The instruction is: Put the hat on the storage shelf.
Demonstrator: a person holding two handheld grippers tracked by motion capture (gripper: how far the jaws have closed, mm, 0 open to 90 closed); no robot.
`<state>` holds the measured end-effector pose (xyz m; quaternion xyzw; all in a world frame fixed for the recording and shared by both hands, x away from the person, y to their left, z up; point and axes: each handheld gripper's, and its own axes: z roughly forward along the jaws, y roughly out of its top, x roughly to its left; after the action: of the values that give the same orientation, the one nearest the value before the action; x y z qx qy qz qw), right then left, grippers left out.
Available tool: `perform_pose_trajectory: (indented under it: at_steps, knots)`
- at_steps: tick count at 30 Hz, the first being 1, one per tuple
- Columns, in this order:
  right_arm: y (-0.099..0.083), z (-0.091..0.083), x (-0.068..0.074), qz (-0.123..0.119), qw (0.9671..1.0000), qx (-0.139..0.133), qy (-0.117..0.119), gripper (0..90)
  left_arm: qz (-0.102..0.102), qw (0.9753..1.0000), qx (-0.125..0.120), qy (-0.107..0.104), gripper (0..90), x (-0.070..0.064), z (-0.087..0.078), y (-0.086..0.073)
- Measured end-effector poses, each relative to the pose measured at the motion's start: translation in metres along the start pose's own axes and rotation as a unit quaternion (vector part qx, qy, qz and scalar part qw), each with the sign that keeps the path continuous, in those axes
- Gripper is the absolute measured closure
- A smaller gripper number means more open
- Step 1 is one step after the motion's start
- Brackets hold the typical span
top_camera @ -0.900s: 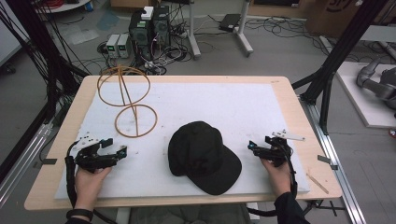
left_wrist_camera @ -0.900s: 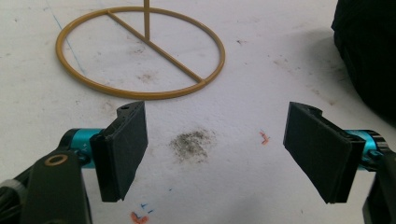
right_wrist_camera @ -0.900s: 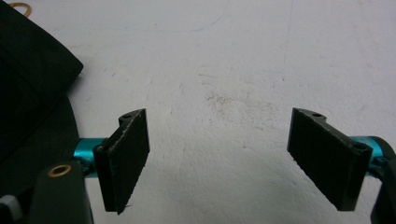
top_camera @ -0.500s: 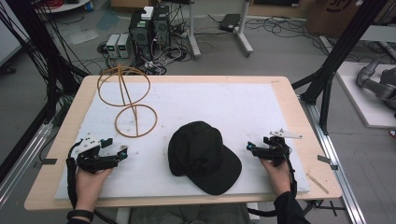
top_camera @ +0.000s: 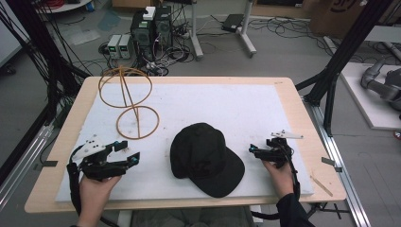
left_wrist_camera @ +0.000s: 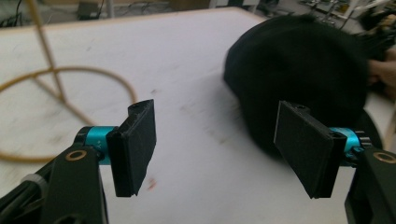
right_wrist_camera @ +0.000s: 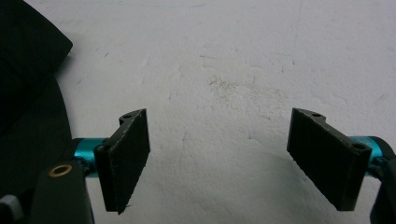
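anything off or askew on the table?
Nothing stands out. The black cap sits crown up on the white mat, the wire stand is upright, and both the left gripper and right gripper are open, holding nothing.

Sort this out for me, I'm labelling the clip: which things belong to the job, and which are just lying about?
In the job:
black cap
left tool, open
right tool, open

Lying about:
wire stand
computer boxes on the floor

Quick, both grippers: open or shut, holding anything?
Left gripper: open, empty, pointed toward the black cap.
Right gripper: open, empty, over the white mat beside the cap.
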<state>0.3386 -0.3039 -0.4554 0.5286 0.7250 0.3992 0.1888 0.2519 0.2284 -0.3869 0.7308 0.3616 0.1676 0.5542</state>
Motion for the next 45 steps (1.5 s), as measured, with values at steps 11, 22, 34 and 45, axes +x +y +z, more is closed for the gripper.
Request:
perform_pose_trajectory:
  at_steps: [11, 22, 34, 45]
  knots:
    - [0.000, 0.000, 0.002, -0.006, 1.0000, 0.001, -0.002, 21.0, 0.044, 0.9927, 0.030, -0.108, 37.3, -0.078, 0.041, 0.019]
    - [0.000, 0.000, 0.003, -0.012, 0.9999, 0.001, -0.002, 21.0, 0.048, 0.9872, 0.094, -0.119, 38.6, -0.108, 0.091, 0.007]
    - [0.000, 0.001, 0.004, -0.018, 0.9998, 0.006, -0.006, 21.0, 0.023, 0.9919, 0.098, -0.077, 39.8, -0.113, 0.112, 0.002]
    - [0.001, 0.004, 0.005, -0.025, 0.9995, 0.017, -0.008, 21.2, 0.003, 0.9954, 0.082, -0.051, 64.9, -0.113, 0.125, -0.013]
